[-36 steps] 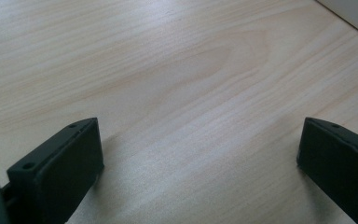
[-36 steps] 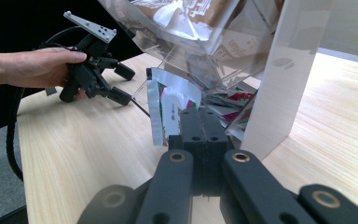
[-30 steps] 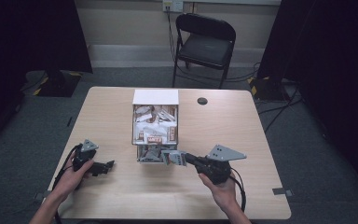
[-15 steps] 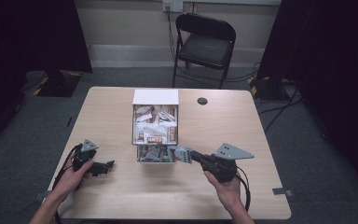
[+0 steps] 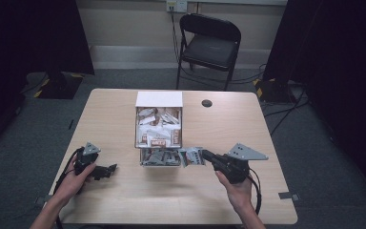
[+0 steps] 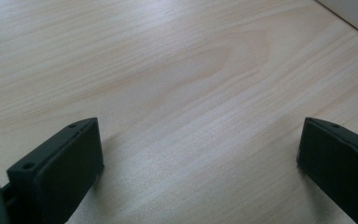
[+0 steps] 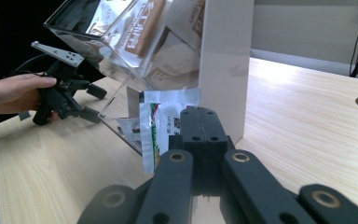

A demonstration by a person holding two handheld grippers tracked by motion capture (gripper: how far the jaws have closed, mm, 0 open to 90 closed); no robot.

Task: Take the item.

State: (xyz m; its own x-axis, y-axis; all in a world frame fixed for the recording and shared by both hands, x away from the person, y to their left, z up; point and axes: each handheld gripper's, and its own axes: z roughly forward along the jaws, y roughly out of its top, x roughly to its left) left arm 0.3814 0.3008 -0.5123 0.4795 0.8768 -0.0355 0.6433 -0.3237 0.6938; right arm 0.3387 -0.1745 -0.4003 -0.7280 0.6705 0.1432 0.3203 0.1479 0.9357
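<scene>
A clear dispenser box [image 5: 158, 125] with a white back stands mid-table, stuffed with brown and white sachets. Its lower tray [image 5: 158, 157] holds several silvery sachets. My right gripper [image 5: 204, 155] is shut on one silver sachet [image 5: 192, 156], held just right of the tray. In the right gripper view this sachet [image 7: 161, 123] stands upright in the shut jaws of the right gripper [image 7: 200, 122], beside the box's white side wall [image 7: 226, 65]. My left gripper [image 5: 110, 169] rests open on the table at the left; in its own view the left gripper [image 6: 198, 158] has bare wood between its jaws.
A round cable hole [image 5: 207, 103] sits in the table's far right part. A black folding chair [image 5: 209, 45] stands behind the table. The left hand and left gripper [image 7: 91, 100] appear beyond the box in the right gripper view.
My right gripper has drawn back to the right, bringing the silver sachet out from the lower tray. The left gripper has stayed put.
</scene>
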